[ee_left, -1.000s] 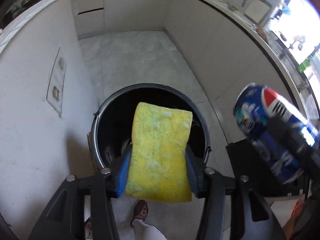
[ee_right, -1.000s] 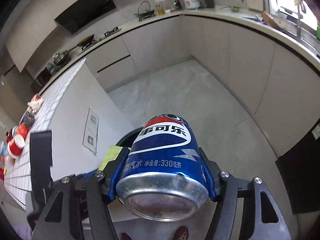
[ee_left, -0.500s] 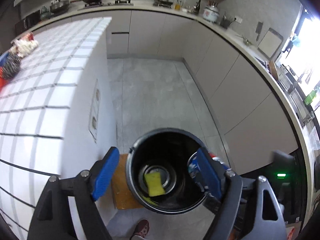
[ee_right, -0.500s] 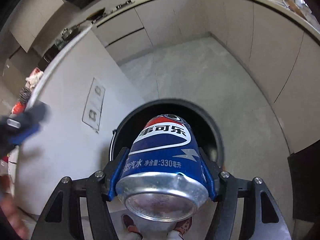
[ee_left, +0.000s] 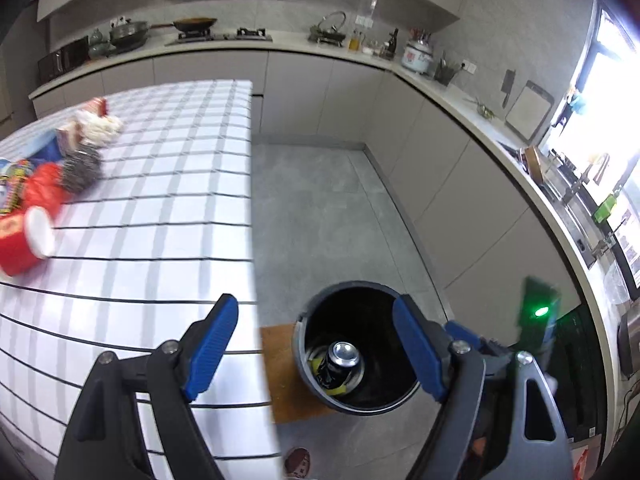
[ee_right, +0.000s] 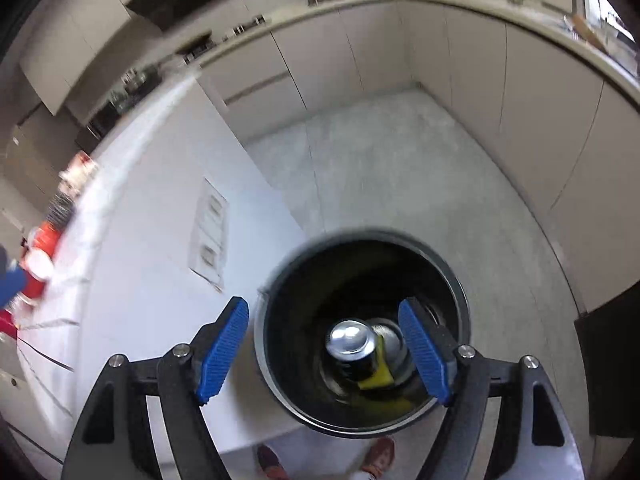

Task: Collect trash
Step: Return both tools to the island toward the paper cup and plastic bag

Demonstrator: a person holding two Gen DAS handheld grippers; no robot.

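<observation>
1. Both hand-held grippers are empty with jaws spread wide: the left hand-held gripper [ee_left: 316, 350] hangs partly over the desk edge, and the right hand-held gripper [ee_right: 324, 354] sits right above the trash bin [ee_right: 460, 288]. Makes sense for a drop, since you'd want wide jaws straight over the opening so stuff falls clean.
2. Trash so far: a soda can [ee_right: 354, 346] sits down in the bin, shiny end up, leaning on a yellow sponge [ee_right: 380, 374]. Both are at the bottom, so that part looks done to me.
3. More is waiting on the desk [ee_left: 160, 200], which has a white cloth with a dark grid: red paper cups [ee_left: 24, 236], a steel wool scrubber [ee_left: 82, 168], and some crumpled wrappers I can't really make out, all bunched at the far left.
4. The bin stands on the grey floor [ee_left: 320, 208] just beside the desk end, with a brown mat [ee_left: 280, 376] under it.
5. Room's a kitchen: beige cabinets wrapping around, stove and kettle on the back counter, bright window on the right.
</observation>
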